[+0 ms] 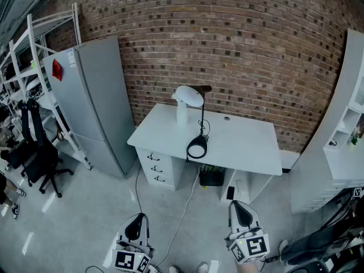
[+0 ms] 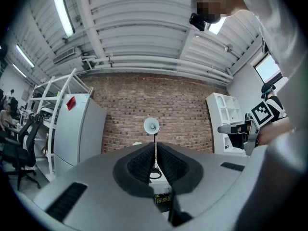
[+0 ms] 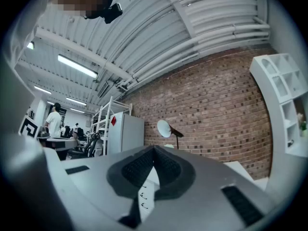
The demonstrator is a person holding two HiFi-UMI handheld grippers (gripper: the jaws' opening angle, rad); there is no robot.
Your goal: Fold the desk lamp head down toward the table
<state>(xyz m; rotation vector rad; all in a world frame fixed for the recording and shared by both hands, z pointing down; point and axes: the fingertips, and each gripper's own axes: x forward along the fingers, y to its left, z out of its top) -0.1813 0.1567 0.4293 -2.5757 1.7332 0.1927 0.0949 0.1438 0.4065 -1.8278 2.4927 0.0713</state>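
Note:
The desk lamp stands on the white desk (image 1: 244, 141). Its white head (image 1: 188, 96) is raised on a thin black stem above a round black base (image 1: 197, 148). Both grippers hang low in front of the desk, well short of it. My left gripper (image 1: 135, 226) is shut and holds nothing; in the left gripper view (image 2: 154, 146) it points at the lamp head (image 2: 151, 125). My right gripper (image 1: 242, 214) is also shut and empty. In the right gripper view (image 3: 154, 149) the lamp head (image 3: 164, 128) shows just above the jaw tips.
A grey fridge (image 1: 94, 107) stands left of the desk, with a white rack (image 1: 34, 44) and a black office chair (image 1: 40, 158) beyond it. A white shelf unit (image 1: 347, 135) is at the right. A black box (image 1: 211, 177) sits under the desk, and a cable (image 1: 182, 215) runs across the floor.

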